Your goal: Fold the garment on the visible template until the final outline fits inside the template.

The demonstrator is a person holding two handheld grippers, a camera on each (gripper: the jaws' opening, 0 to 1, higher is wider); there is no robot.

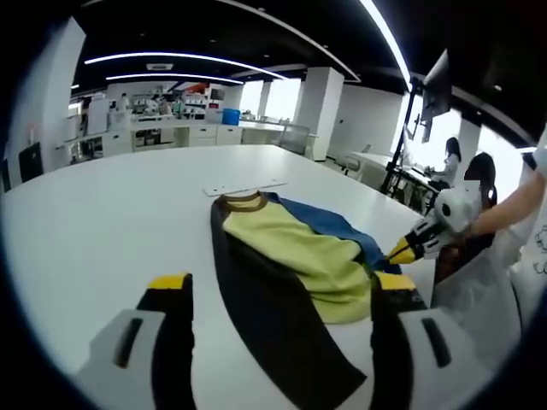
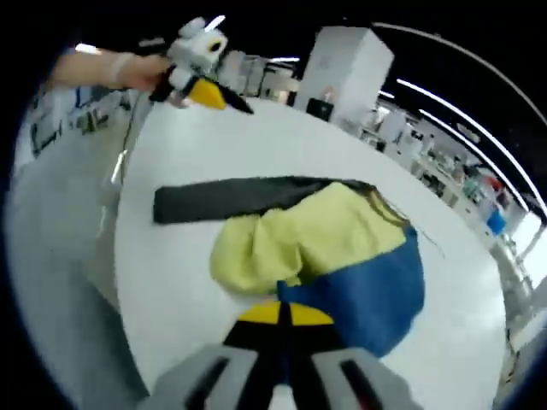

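The right gripper (image 2: 280,318) has its jaws closed on the garment's (image 2: 342,248) blue edge (yellow, black too); the left gripper (image 1: 282,295) gapes wide above the white table (image 1: 102,213).

Open-plan lab, white benches (image 1: 184,135), strip lights (image 1: 184,58)
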